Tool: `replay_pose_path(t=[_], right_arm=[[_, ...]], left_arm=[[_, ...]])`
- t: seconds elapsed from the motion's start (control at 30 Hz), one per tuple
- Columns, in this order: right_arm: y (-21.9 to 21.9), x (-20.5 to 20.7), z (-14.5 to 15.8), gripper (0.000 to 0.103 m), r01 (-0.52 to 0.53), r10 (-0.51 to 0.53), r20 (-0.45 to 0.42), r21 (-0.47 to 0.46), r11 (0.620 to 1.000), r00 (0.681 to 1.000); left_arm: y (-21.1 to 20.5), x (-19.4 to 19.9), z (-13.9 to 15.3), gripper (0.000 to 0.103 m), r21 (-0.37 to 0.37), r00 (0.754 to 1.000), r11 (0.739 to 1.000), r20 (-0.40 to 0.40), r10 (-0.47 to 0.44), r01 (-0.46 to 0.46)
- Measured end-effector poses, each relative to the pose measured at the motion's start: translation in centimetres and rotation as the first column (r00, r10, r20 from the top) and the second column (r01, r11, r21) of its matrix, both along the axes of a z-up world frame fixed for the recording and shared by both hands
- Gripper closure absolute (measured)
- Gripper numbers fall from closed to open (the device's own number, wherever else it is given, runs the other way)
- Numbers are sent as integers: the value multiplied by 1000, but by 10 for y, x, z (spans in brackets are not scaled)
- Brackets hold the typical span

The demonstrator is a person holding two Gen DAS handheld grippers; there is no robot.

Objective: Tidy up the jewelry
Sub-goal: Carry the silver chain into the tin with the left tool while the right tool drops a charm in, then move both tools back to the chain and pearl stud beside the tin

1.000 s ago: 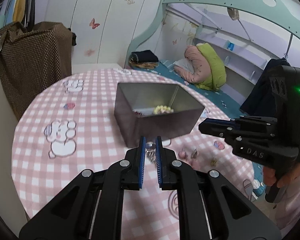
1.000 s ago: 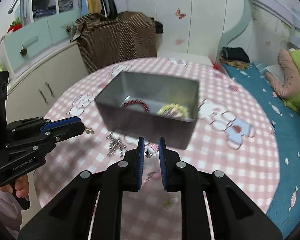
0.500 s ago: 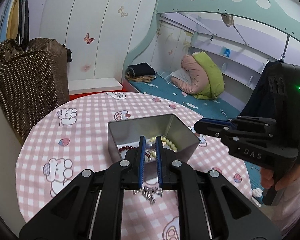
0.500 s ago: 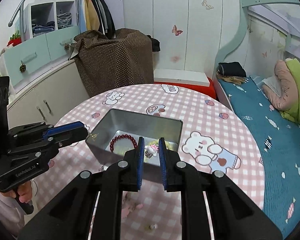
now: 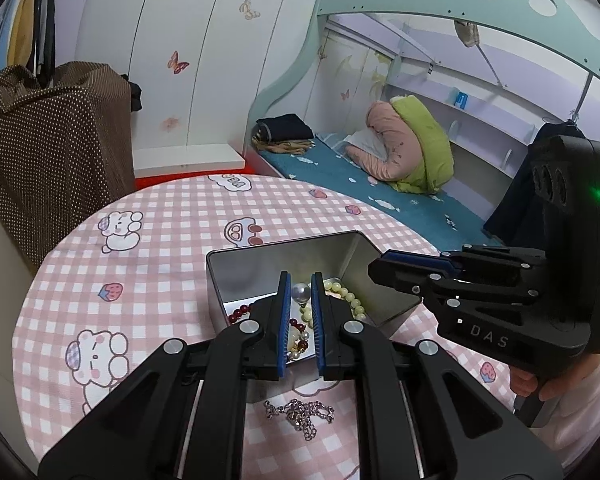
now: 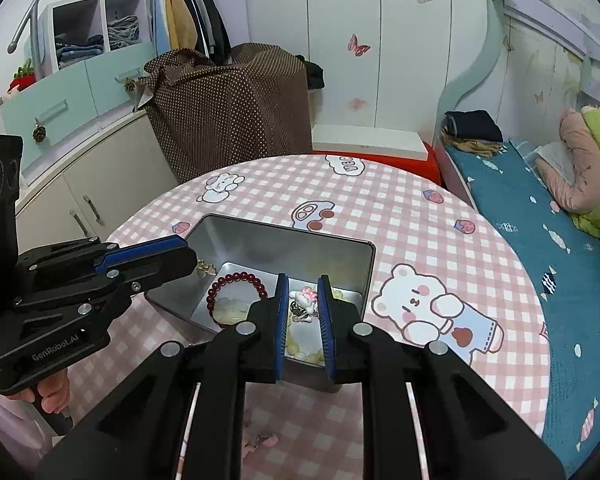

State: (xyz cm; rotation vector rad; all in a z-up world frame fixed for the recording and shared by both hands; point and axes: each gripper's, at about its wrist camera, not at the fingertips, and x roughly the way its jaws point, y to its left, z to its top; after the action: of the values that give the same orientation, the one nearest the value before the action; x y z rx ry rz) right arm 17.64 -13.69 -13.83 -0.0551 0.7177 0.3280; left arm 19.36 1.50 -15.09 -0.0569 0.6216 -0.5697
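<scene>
Black grippers: "DAS" right gripper (image 5: 374, 270); "GenRobot.AI" (left gripper (image 6: 194, 258))

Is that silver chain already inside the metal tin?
No, the silver chain lies on the checked tablecloth in front of the metal tin, outside its walls.

my matt black plastic claw (image 5: 301, 280) | glossy pearl bead (image 5: 301, 292) | brushed grey metal tin (image 5: 352, 280) | pink checked cloth tablecloth (image 5: 172, 240)
</scene>
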Motion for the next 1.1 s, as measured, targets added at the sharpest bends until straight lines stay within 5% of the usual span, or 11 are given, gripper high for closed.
replay_pose_path(t=[0.2,0.23,0.3,0.37,1.1], right_arm=[[0,2,1,86,-9,9,-3,13,1000,1000],[-2,2,2,83,-1,1,-6,17,1000,1000],[-6,0,3,47,36,-36,3,10,999,999],[-9,-3,6,39,65,-65,23,0,998,998],[-27,-33,18,29,138,-138,56,-6,990,989]], left_arm=[[-4,0,-1,87,28,1000,1000,3,9,-9],[-5,0,-1,80,36,1000,999,4,15,-15],[-4,-3,1,38,36,999,998,12,41,-42],[-1,-6,3,37,35,998,998,25,55,-55],[5,-31,13,28,58,996,995,43,80,-83]])
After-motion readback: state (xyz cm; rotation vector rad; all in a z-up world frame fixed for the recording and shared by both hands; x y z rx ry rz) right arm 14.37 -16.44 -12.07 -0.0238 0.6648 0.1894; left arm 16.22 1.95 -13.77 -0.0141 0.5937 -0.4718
